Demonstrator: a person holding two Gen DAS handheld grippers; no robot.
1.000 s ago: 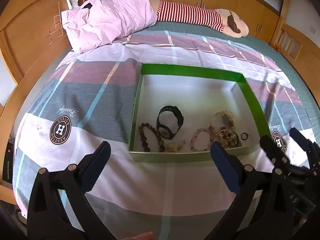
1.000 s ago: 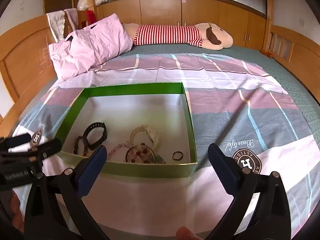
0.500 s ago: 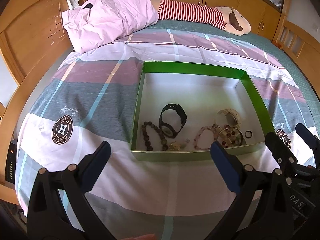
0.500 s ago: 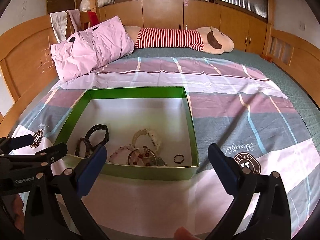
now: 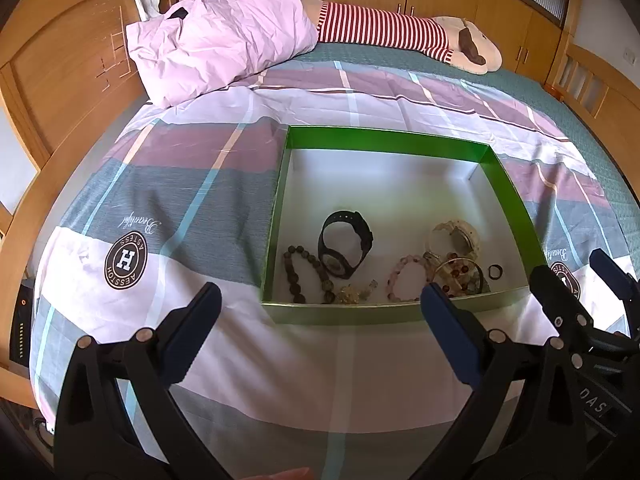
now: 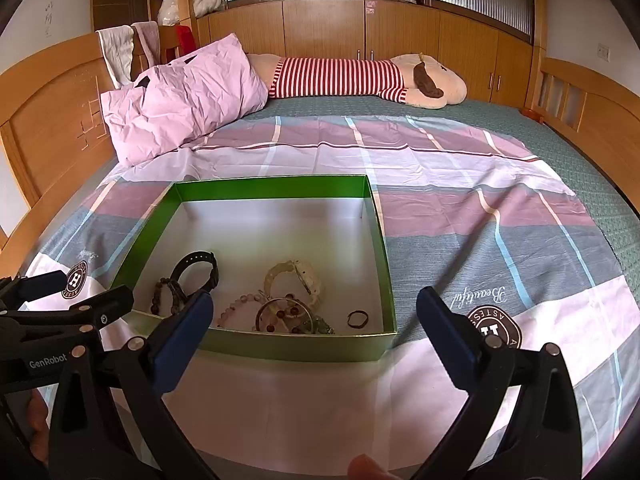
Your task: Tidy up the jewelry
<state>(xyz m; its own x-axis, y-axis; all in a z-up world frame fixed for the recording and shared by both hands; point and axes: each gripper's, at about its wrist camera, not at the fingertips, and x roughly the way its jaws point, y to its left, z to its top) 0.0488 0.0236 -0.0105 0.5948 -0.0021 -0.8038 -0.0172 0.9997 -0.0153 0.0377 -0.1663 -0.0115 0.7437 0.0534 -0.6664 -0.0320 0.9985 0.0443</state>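
A shallow green box [image 5: 384, 140] with a white floor lies on the bedspread; it also shows in the right wrist view [image 6: 256, 188]. Along its near side lie a black watch [image 5: 344, 242], a dark bead bracelet [image 5: 298, 270], a pink bead bracelet [image 5: 402, 276], a cream bangle [image 5: 456, 236], a thin bangle with red beads [image 5: 460, 270] and a small dark ring [image 5: 495, 271]. My left gripper [image 5: 316, 316] is open and empty, just short of the box's near wall. My right gripper [image 6: 314, 324] is open and empty, over the near wall.
The box rests on a plaid pink, grey and white bedspread [image 5: 180, 208]. A crumpled pink pillow [image 5: 216, 52] and a striped plush toy [image 5: 400, 36] lie at the far end. Wooden bed rails [image 6: 44, 120] run along both sides.
Both grippers have drawn back and up a little from the box, which sits slightly farther and more centred. The jewelry has not moved. Both stay open.
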